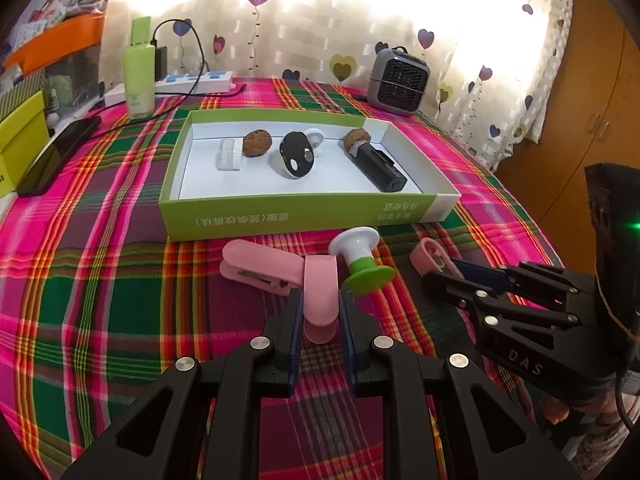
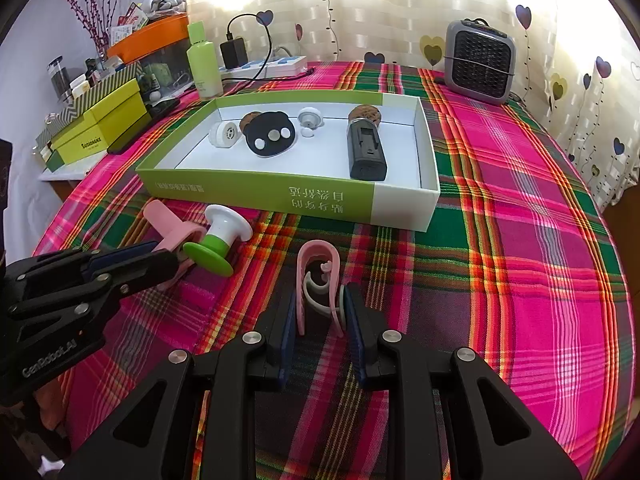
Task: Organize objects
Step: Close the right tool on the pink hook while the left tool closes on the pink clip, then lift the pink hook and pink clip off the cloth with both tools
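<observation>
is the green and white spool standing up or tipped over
Tipped over. The spool lies on its side on the tablecloth, white end toward the box, green end toward the camera.

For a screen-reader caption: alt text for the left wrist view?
Left tongs shut on a pink clip on a plaid tablecloth; a green-and-white spool lies beside it, before an open green box of small items.
</observation>
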